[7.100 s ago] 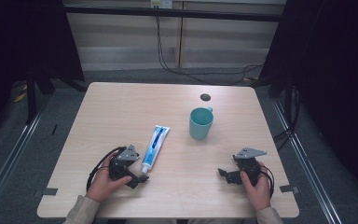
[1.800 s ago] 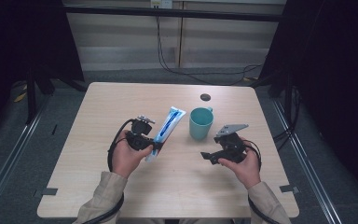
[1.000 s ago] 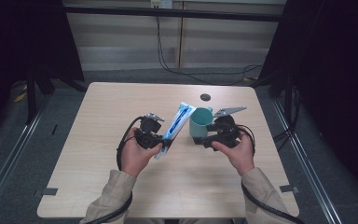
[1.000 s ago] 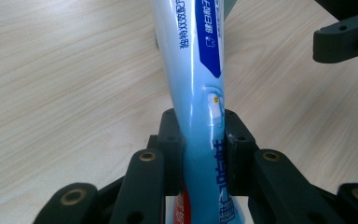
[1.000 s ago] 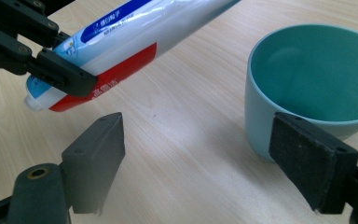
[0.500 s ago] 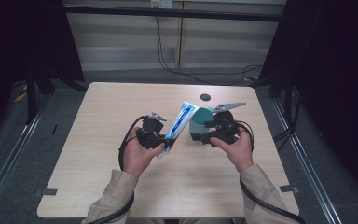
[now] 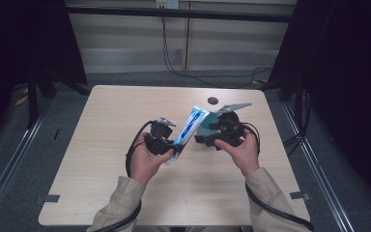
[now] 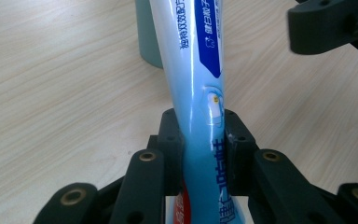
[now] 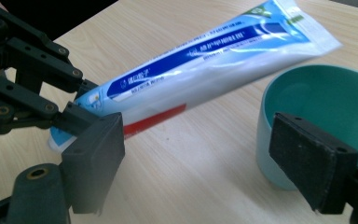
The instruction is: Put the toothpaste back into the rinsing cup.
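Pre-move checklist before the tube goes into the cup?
1. Left gripper grip: jaws shut on the toothpaste tube near its lower end. Ok.
2. Tube lifted off the table, tilted toward the teal cup. Ok.
3. Tube's flat crimped end over the cup mouth: close to the rim in the right gripper view, but whether it is over the opening, cannot tell.
4. Cup upright, inside looks empty. Ok.
5. Right gripper steadying the cup: jaws open, not closed on it. Not ok.
6. Small dark disc clear of the path. Ok.
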### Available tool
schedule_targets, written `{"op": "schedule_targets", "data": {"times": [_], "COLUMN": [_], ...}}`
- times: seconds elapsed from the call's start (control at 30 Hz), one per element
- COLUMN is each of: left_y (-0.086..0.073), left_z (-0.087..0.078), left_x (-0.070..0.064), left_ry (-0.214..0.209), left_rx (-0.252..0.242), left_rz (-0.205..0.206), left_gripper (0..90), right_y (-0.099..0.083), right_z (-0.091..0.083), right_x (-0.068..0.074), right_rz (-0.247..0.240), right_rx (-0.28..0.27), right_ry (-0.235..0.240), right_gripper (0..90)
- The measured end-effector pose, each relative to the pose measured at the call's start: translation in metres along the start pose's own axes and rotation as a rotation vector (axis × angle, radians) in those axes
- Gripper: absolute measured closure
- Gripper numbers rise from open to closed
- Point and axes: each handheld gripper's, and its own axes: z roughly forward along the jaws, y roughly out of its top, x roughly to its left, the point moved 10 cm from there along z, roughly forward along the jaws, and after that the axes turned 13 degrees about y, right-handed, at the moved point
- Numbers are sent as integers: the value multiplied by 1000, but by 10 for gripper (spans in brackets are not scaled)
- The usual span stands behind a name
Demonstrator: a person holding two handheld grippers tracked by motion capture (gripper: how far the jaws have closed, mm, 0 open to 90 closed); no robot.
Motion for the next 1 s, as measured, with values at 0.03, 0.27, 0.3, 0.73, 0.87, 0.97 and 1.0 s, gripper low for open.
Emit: {"op": "schedule_targets", "data": {"times": [0.03,0.27,0.3,0.73,0.87,0.97,1.0], "left_y": [0,-2,-2,-1,-1,-1,-1], "left_z": [0,1,1,4,6,8,7], "left_x": [0,-4,-4,-17,-23,-26,-28], "left_ry": [0,-9,-9,-41,-54,-68,-72], "left_rx": [0,2,2,-40,-45,-46,-42], "left_rz": [0,6,6,27,29,21,28], "left_gripper": [732,732,732,729,727,727,726], "right_y": [0,4,4,8,9,10,12], "right_z": [0,10,10,17,17,16,14], "right_x": [0,-2,-2,-5,-8,-9,-11], "right_rz": [0,48,48,124,166,170,179], "right_rx": [0,-17,-17,-33,-55,-73,-108], "right_ry": [0,21,21,52,58,50,45], "right_gripper": [178,178,178,162,167,213,283]}}
